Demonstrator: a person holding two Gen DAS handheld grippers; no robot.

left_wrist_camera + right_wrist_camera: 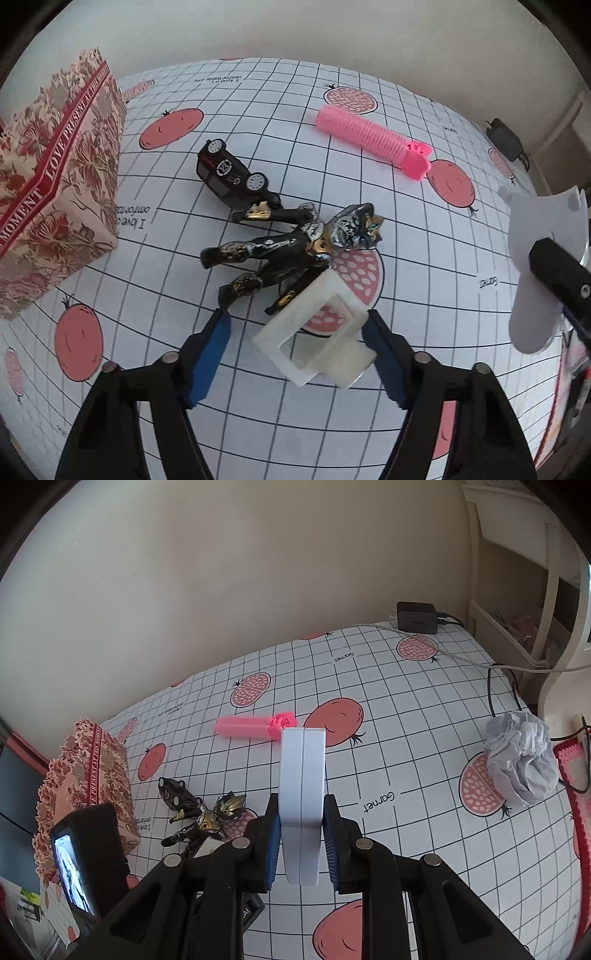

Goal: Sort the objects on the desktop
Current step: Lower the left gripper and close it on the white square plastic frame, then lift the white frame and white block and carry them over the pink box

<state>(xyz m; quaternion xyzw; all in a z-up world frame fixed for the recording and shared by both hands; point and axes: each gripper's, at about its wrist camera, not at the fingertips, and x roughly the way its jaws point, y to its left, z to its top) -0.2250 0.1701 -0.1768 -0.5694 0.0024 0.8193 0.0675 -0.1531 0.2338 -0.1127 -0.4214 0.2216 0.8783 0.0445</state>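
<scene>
The left hand-held gripper [297, 339] is spread around a white frame [317, 332], which looks light, stiff and hollow; pinch its outer walls. The right hand-held gripper [299, 843] pinches a white case [301, 794].

Left wrist view looks steeply down, close over the bench [258, 110]. Right wrist view sits higher, angled across it toward the wall [221, 590]. Both share the pink roller [364, 134], action figure [291, 247] and floral box [55, 177].
</scene>
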